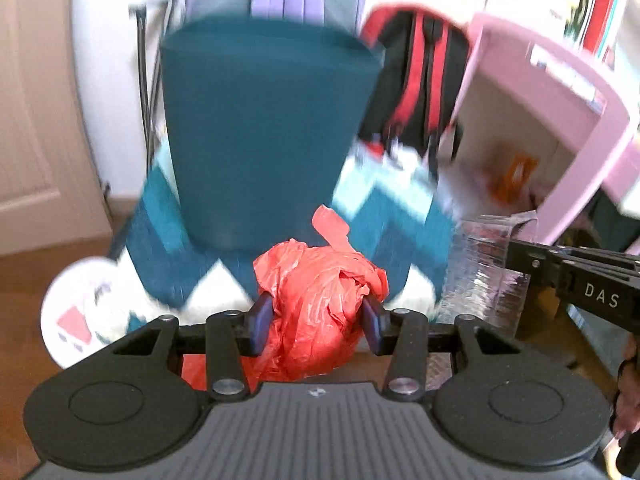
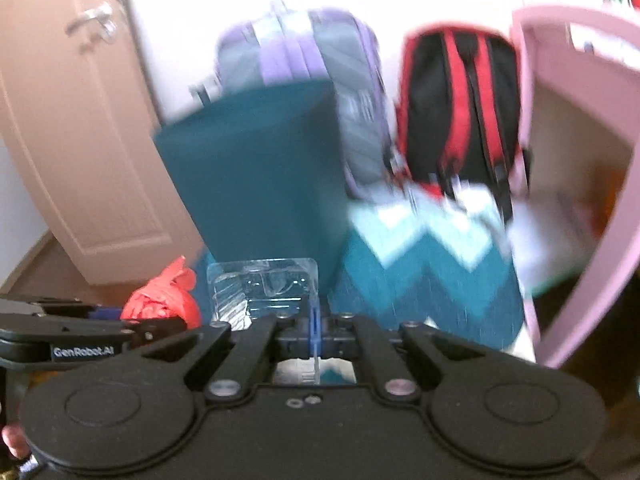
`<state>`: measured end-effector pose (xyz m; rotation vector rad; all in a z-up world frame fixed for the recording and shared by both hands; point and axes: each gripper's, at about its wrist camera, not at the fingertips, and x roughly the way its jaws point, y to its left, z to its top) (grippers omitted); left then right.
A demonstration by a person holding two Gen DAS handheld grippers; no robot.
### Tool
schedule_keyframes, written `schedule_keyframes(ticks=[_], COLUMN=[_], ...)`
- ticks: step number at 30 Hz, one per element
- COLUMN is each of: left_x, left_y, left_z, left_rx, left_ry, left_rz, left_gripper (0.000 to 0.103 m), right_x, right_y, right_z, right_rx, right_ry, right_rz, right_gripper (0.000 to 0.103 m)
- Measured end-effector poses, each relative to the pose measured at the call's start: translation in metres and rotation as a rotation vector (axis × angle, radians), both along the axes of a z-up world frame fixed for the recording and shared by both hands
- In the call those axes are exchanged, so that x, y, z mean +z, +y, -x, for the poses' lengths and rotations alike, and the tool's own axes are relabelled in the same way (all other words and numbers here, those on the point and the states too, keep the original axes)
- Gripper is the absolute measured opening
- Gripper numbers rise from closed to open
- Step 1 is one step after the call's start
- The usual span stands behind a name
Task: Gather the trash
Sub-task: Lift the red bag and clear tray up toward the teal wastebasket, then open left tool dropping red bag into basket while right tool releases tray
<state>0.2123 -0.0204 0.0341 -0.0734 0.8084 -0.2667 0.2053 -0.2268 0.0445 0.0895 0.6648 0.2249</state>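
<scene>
A crumpled red plastic bag (image 1: 320,300) sits squeezed between the blue pads of my left gripper (image 1: 316,318), held up off the floor. The same red plastic bag (image 2: 164,300) shows at lower left in the right wrist view, beside the left gripper (image 2: 160,326). My right gripper (image 2: 316,332) is shut on the edge of a clear plastic packaging shell (image 2: 264,290), which stands up in front of its fingers. That clear plastic packaging shell (image 1: 484,268) and the right gripper (image 1: 516,258) appear at the right of the left wrist view. Both views are motion-blurred.
A tall teal bin (image 1: 264,120) stands just ahead on a teal and white zigzag rug (image 1: 400,220). Behind it are a lilac suitcase (image 2: 304,52) and a black and red backpack (image 2: 456,108). A pink shelf unit (image 2: 560,160) is at right, a beige door (image 2: 80,120) at left.
</scene>
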Motion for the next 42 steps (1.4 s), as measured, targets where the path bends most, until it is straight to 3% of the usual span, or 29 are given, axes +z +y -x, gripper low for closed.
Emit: schedule_keyframes(ticks=[10, 14, 18, 24, 30, 38, 42], left_x=[0.134, 0.169, 0.184, 0.177, 0.147, 0.08, 0.056], left_y=[0.007, 0.008, 0.007, 0.006, 0.005, 0.01, 0.011], left_z=[-0.041, -0.069, -0.102, -0.163, -0.214, -0.259, -0.267], left_rx=[0.07, 0.091, 0.105, 0.122, 0.122, 0.111, 0.094], left_ry=[-0.259, -0.321, -0.35, -0.346, -0.321, -0.186, -0.117], left_rz=[0.072, 0.078, 0.068, 0.068, 0.065, 0.038, -0.003], left_gripper=[0.045, 0.045, 0.045, 0.045, 0.045, 0.045, 0.046], right_x=[0.133, 0.165, 0.177, 0.163, 0.126, 0.066, 0.045], right_y=[0.025, 0.037, 0.047, 0.053, 0.051, 0.055, 0.059], right_z=[-0.053, -0.077, -0.108, -0.163, -0.21, -0.25, -0.256], right_rx=[0.018, 0.011, 0.003, -0.019, -0.038, -0.012, 0.007], right_ry=[-0.272, -0.338, -0.357, -0.329, -0.273, -0.136, -0.063], right_rz=[-0.003, -0.018, -0.024, -0.025, -0.024, 0.007, 0.021], right_gripper=[0.001, 0.001, 0.001, 0.001, 0.001, 0.002, 0.007])
